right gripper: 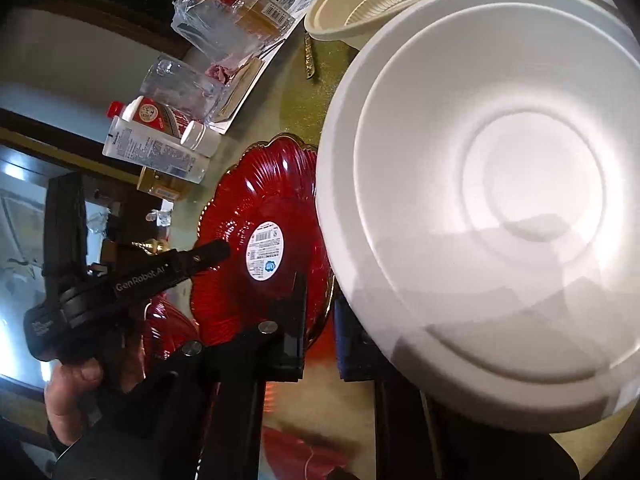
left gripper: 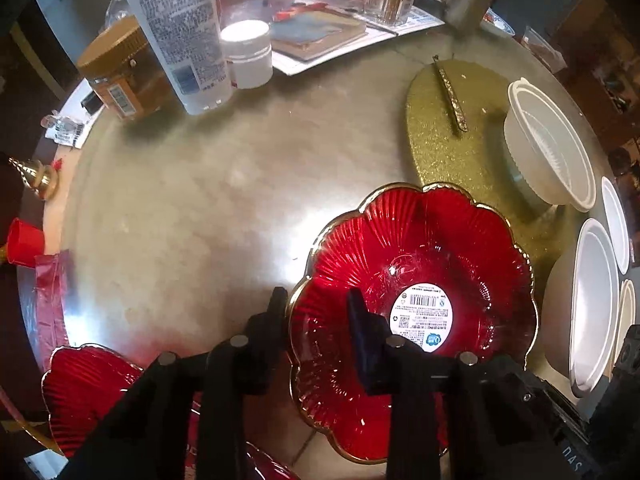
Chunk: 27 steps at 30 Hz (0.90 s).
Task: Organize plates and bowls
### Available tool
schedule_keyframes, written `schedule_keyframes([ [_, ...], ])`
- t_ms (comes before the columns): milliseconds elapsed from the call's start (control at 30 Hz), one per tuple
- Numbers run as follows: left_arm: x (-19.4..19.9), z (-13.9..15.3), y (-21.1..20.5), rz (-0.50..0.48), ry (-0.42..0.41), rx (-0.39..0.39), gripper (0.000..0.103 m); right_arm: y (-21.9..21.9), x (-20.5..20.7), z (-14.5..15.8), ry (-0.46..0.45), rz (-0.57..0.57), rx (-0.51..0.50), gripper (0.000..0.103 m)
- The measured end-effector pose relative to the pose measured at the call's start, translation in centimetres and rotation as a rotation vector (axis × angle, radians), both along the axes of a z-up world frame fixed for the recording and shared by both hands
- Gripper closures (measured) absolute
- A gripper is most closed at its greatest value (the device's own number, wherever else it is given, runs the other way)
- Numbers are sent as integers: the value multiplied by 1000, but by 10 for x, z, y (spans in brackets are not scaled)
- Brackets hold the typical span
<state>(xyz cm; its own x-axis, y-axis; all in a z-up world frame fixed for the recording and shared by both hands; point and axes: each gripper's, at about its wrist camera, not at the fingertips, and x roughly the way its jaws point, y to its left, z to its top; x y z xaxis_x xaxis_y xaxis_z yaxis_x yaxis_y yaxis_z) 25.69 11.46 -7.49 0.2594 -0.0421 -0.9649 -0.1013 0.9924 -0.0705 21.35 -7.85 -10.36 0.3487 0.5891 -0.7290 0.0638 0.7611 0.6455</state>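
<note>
1. The red plate (left gripper: 412,280), scalloped with a gold rim, sits lower centre of the left wrist view on the bench (left gripper: 192,208); the left tool (left gripper: 320,312) pinches its near rim, one finger inside, one outside.
2. The right tool (right gripper: 320,328) is narrowed on the edge of the white plate (right gripper: 492,200), which fills the right of its view, tilted.
3. Judged step: both plates gripped; next calls for lifting and stacking like with like, perhaps by the white bowl (left gripper: 548,148).
4. Readable: "GenRobot.AI" on the left tool; the plate's round sticker (left gripper: 424,316) carries a barcode, print too small.
</note>
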Motion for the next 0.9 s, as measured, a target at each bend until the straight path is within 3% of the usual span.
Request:
schedule_keyframes([
  [633,-42,51,4,8,-163,11,81,0,-25,43,-162,19,-22,93],
  [900,-85,73,25,63,-258,1,82,20,-47,70,-254,82,-52,93],
])
